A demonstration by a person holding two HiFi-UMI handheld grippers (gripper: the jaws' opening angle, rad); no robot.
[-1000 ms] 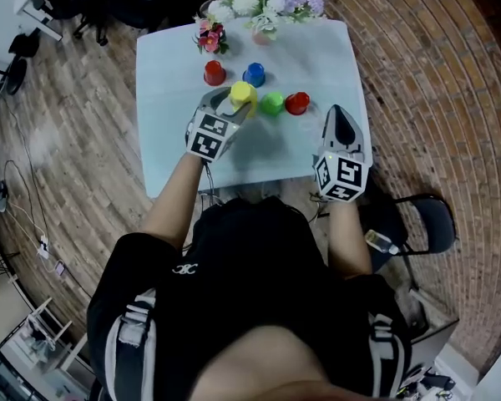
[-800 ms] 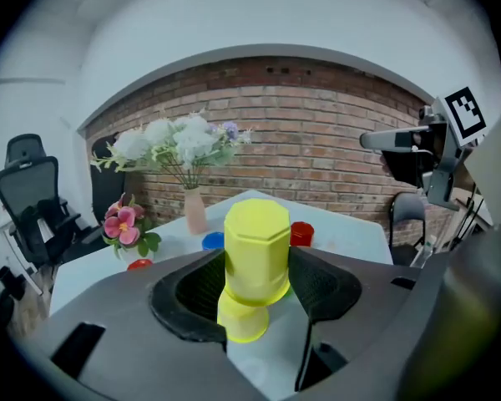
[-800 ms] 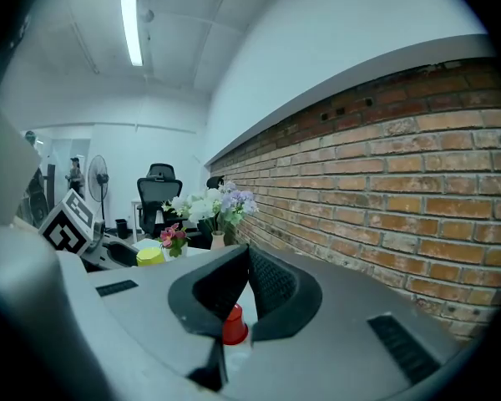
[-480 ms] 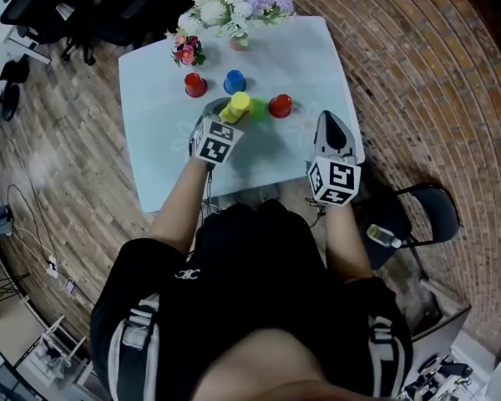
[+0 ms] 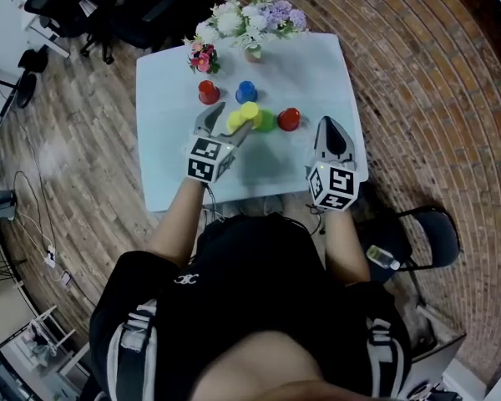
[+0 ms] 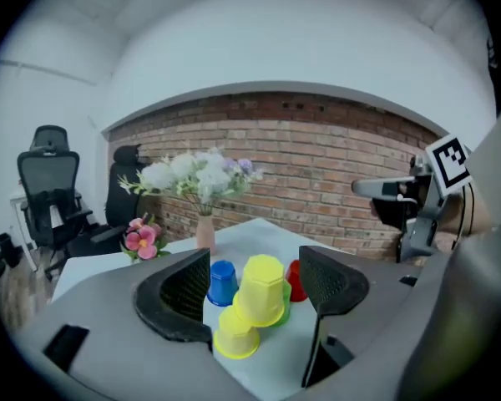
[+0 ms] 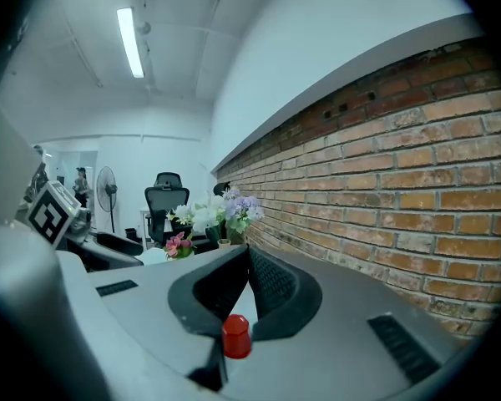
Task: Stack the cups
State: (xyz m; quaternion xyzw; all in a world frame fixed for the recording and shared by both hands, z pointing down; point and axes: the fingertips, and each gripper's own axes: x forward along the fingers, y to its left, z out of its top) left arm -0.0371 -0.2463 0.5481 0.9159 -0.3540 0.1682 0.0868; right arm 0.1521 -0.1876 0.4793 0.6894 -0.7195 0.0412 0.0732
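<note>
Six cups cluster upper centre on the worktop [image 5: 317, 73]: two yellow cups [image 5: 249, 112], two red cups [image 5: 288, 119], one blue cup [image 5: 246, 91], one green cup [image 5: 267, 122]. The jaws of the left claw [image 5: 228, 121] have just been opening and stand apart around the yellow cups, while the right claw [image 5: 331, 125] is pressed together, empty. Two flower bunches [image 5: 250, 15] stand behind

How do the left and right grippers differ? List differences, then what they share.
Jaws: the left gripper has them apart, having just been opening; the right gripper has them shut. Contents: two yellow plastic cups sit untouched between the left gripper's jaws; the right gripper holds nothing. Place: the left gripper reaches the cups mid-table; the right gripper hangs by the white table's near edge. Both carry a marker cube.
</note>
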